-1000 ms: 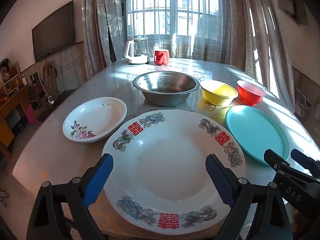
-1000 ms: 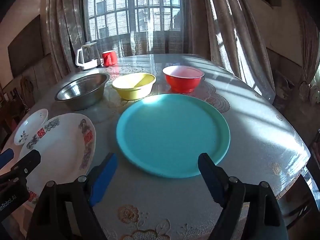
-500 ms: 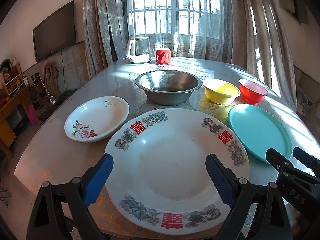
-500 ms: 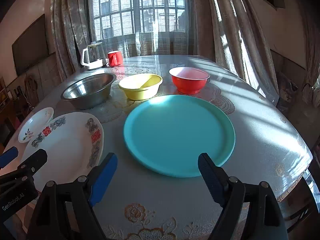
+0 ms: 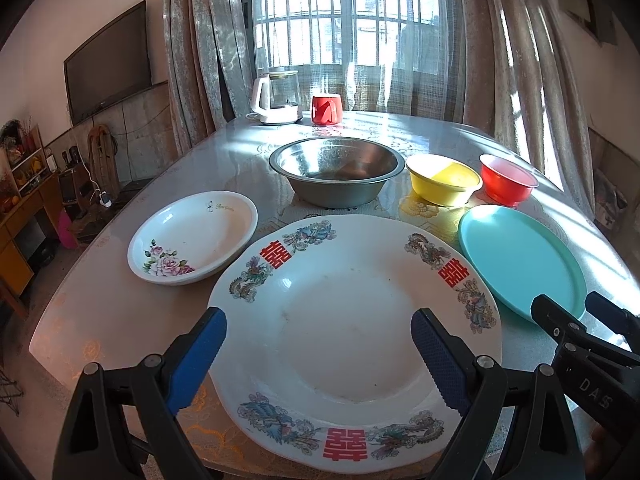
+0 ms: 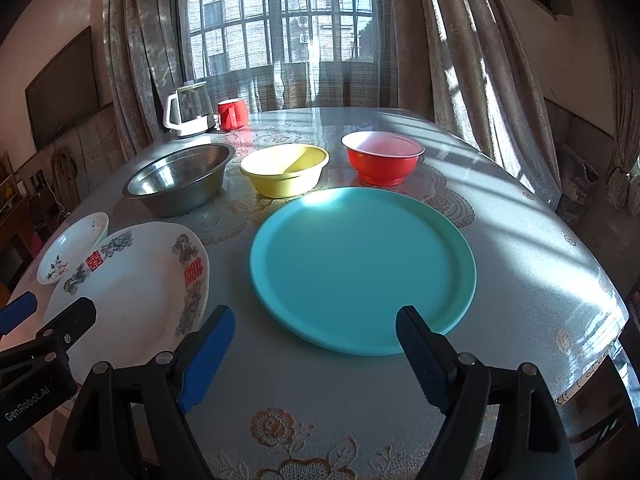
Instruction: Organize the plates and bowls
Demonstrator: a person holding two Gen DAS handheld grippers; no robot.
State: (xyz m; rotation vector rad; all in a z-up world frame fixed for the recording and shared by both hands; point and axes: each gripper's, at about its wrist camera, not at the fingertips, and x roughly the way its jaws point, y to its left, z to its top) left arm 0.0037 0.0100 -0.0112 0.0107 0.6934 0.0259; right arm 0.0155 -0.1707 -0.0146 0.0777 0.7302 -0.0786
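- The left gripper [image 5: 318, 334] hangs with its jaws spread wide over the near part of the large white plate [image 5: 352, 320], touching nothing.
- The right gripper [image 6: 316, 334] is likewise wide apart and empty, poised above the near rim of the teal plate [image 6: 362, 268].
- The two plates lie side by side at the near edge of the table [image 6: 520, 248], the white one left, the teal one right, close but apart.
- A small floral dish [image 5: 194, 236] sits just left of the white plate, a little farther back.
- Beyond the plates runs a row of three bowls: the steel bowl [image 5: 336, 174] on the left, the yellow bowl [image 5: 442, 180] in the middle, the red bowl [image 5: 506, 180] on the right.
- At the far edge, by the window, stand a kettle [image 5: 278, 96] and a red mug [image 5: 326, 110] next to each other.
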